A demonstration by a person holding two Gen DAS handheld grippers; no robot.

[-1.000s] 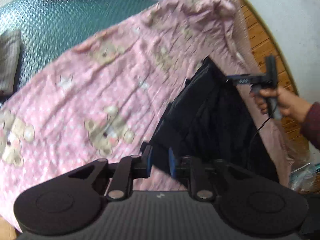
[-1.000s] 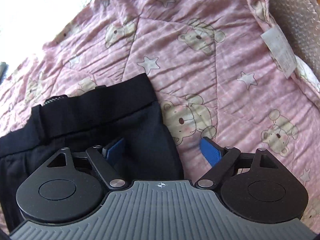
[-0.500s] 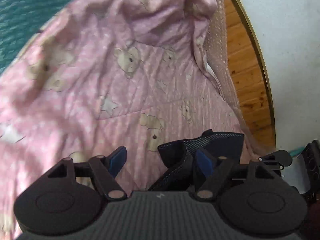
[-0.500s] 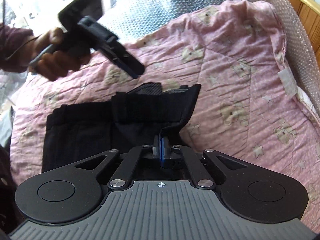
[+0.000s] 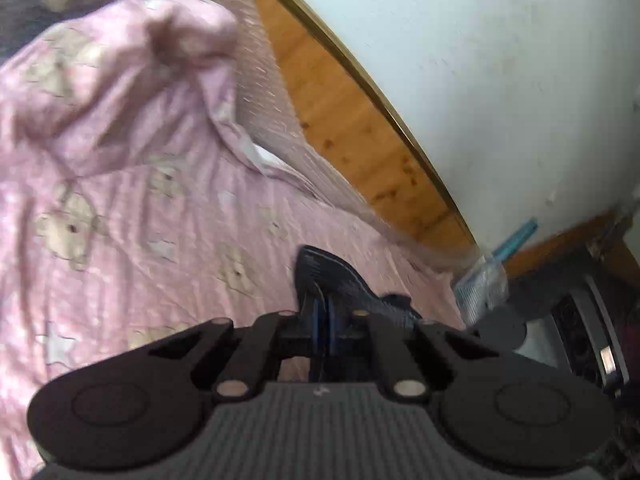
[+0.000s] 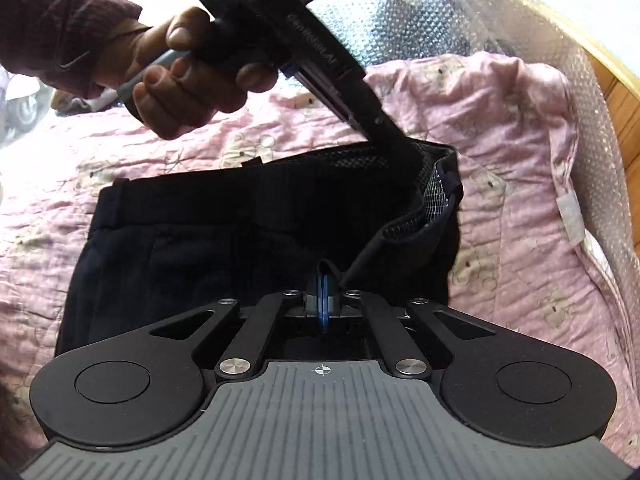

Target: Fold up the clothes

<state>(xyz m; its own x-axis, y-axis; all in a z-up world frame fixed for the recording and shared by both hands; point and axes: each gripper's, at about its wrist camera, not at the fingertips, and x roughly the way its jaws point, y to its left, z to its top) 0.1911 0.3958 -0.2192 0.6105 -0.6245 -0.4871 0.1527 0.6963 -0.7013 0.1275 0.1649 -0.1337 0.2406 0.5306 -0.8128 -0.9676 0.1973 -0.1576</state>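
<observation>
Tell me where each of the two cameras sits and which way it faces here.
Left wrist: on the left gripper, facing along the pink quilt toward the wall; jaws closing on the black shorts.
Right wrist: on the right gripper, looking down at the shorts; the left hand shows.
Shared: shorts, quilt.

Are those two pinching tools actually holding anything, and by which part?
Both grip the black trousers at the waistband: the left tool is closing on its far corner, and the right tool pinches its near edge.

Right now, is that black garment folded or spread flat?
Neither fully: the garment lies mostly flat, but its waistband corner is lifted, pinched by both grippers.
</observation>
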